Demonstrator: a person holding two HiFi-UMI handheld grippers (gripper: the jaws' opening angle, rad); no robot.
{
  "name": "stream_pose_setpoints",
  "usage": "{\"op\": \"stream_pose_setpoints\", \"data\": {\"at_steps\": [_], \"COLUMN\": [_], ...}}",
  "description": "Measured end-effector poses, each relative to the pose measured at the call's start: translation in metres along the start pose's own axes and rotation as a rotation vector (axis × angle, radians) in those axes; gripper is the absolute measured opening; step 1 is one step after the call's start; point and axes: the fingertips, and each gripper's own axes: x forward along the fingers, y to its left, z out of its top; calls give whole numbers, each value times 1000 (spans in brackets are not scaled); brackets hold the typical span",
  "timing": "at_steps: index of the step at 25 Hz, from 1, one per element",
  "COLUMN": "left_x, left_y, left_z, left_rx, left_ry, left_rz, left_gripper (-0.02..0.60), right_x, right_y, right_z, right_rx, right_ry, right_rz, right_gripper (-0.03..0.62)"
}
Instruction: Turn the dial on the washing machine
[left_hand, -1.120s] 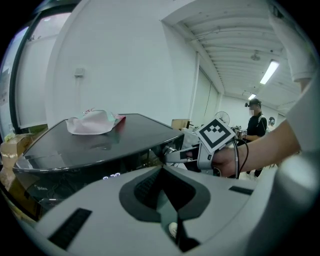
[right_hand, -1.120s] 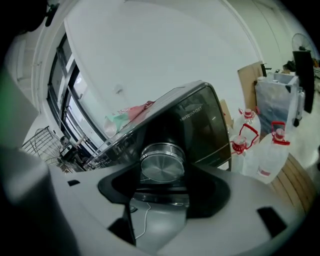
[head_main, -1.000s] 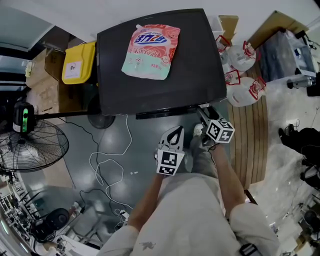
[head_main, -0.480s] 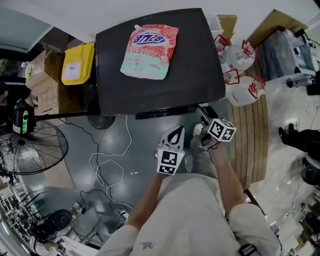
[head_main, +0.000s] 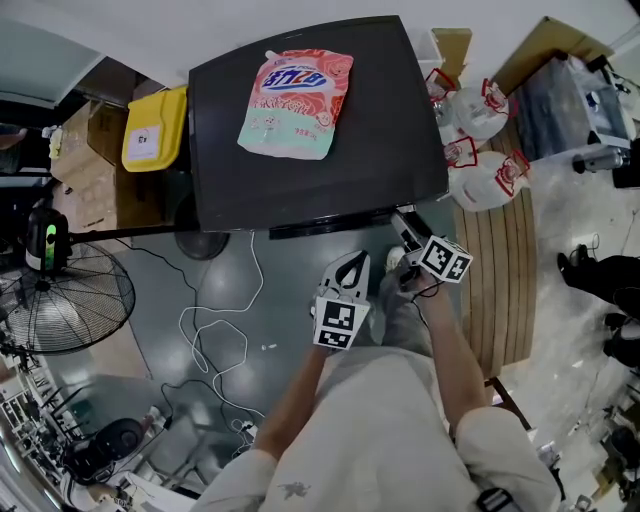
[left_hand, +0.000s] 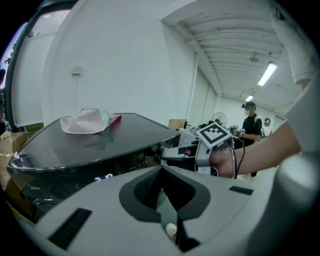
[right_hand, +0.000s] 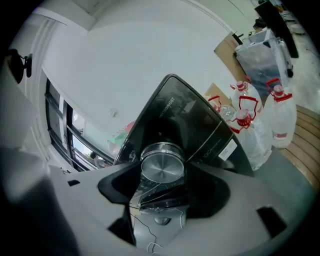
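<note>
Right gripper (head_main: 405, 228) has rolled slightly, its jaws clamped round the silver dial (right_hand: 162, 171) on the front panel near the washing machine's (head_main: 400, 120) front right corner, likely mid-turn. Left gripper (head_main: 349, 262) hangs just off the front edge with its jaws together and empty, apparently to keep clear.

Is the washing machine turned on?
It looks on: lit digits glow on the dark front of the washing machine, seen in the left gripper view.
</note>
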Motion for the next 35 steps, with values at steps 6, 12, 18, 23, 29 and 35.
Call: {"op": "stream_pose_setpoints", "data": {"at_steps": [6,12,18,23,29,35], "left_x": [1,0,-1,-1,-2,-3], "left_y": [0,-1,-3,-3,-1,-4], "left_z": [0,-2,-4,-6,-8,-9], "left_rx": [3,3,4,5,8,11], "left_ry": [1,3,7,10,15,15], "left_rz": [-2,-1,0,2,3,0], "left_gripper": [12,12,12,12,12,13], "right_x": [1,0,-1,0,1,-1], "right_y": [4,5,4,4,1,0], "right_z": [0,0,1,2,1,3], "right_rx": [95,189,293,370,465,445], "right_ry": [-20,-44,-72,-102,-129,-151], "right_rz": [60,106,155,199,214,202], "right_gripper": [282,282,282,282,282,282]}}
